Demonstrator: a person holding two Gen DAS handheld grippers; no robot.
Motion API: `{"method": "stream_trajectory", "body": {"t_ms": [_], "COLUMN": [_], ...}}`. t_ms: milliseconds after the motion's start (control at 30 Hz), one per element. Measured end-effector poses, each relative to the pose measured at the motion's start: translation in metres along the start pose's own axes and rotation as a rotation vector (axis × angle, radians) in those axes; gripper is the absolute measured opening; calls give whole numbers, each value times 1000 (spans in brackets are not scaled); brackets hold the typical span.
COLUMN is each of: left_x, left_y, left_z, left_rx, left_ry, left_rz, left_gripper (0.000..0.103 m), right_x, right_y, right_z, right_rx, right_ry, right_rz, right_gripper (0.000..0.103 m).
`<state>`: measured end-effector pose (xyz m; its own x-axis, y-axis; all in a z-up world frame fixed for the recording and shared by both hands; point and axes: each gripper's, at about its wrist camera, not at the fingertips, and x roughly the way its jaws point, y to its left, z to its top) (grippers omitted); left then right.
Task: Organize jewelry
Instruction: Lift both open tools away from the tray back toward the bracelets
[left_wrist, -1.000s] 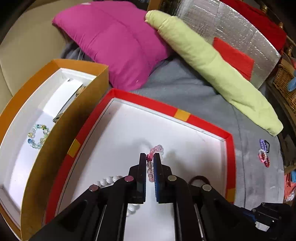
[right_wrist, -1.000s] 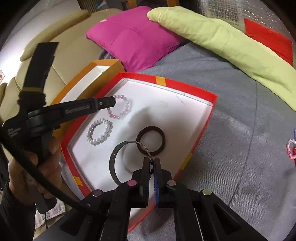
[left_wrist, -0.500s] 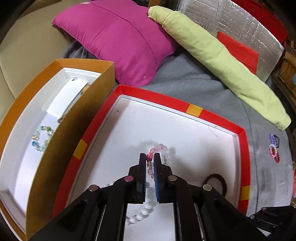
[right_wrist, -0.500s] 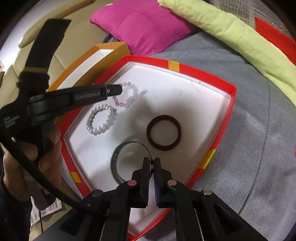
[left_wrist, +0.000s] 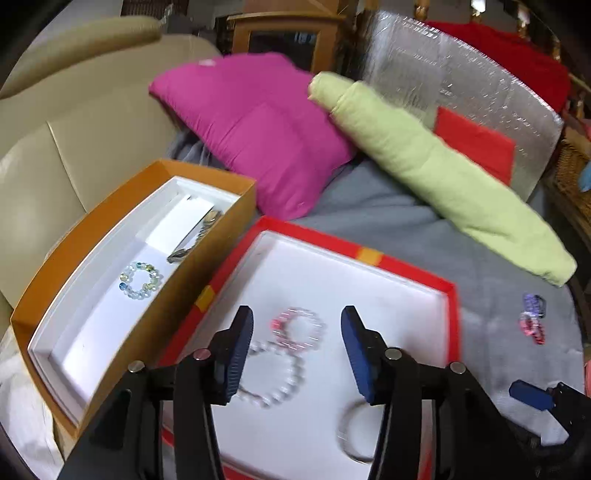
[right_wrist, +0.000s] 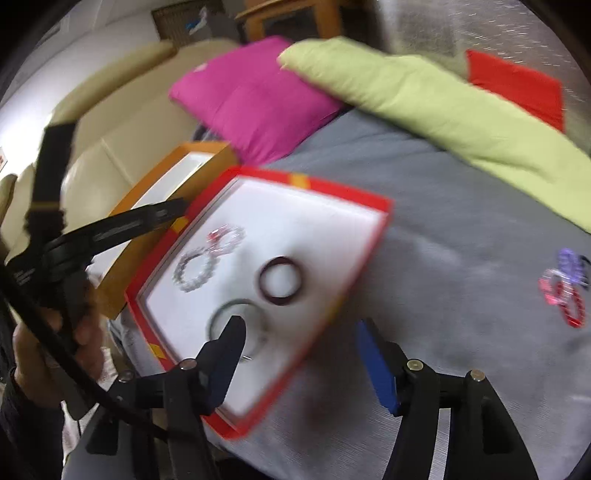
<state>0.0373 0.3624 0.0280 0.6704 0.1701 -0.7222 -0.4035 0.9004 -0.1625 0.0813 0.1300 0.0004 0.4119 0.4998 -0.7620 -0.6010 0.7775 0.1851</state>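
A red-rimmed white tray (left_wrist: 364, 255) (right_wrist: 306, 182) lies on the grey cover. In it lie a pink bead bracelet (left_wrist: 298, 328) (right_wrist: 227, 236), a white bead bracelet (left_wrist: 275, 376) (right_wrist: 195, 273), a dark ring bangle (right_wrist: 280, 280) and a silver bangle (left_wrist: 352, 430) (right_wrist: 236, 321). My left gripper (left_wrist: 295, 354) is open and empty, raised above the two bead bracelets. My right gripper (right_wrist: 299, 358) is open and empty, above the tray's near edge and the silver bangle. Both views are motion-blurred.
An orange box (left_wrist: 207, 236) (right_wrist: 147, 195) left of the tray holds a pale blue-green bead bracelet (left_wrist: 141, 280) and a white card. Purple and red bracelets (left_wrist: 532, 323) (right_wrist: 565, 286) lie on the grey cover at right. A magenta cushion (left_wrist: 258, 125) and a green pillow (left_wrist: 443, 177) lie behind.
Both grippers have opened. The left let go of the pink bead bracelet, the right let go of the silver bangle; both now lie in the tray. Both grippers pulled back and up.
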Motion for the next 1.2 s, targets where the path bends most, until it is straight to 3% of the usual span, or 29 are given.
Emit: {"method": "stream_trajectory", "body": {"t_ms": [167,367,600,833,1200], "left_x": [-27,-28,-6,7,17], "left_y": [-61,-166,-242,-260,-253], "left_z": [-24,-70,-111,-141,-142], "left_rx": [48,177,277,346,318], "left_ry": [-24,45,125,150,159], "left_rz": [-82,-205,-222,-199,-194], "left_gripper": [58,62,62,62,62], "right_x": [-39,-65,-89,-96,-93], "right_y": [-64,-137,-192,-227,-227], "right_z": [-34,-76,-125,-161,-171], "right_rx": [113,222,299,335,346], "right_ry": [-42,-36,-56,-112,-159], "right_rz": [-74,-145,-245,-406,-435], "right_gripper": [67,67,67,67,67]}}
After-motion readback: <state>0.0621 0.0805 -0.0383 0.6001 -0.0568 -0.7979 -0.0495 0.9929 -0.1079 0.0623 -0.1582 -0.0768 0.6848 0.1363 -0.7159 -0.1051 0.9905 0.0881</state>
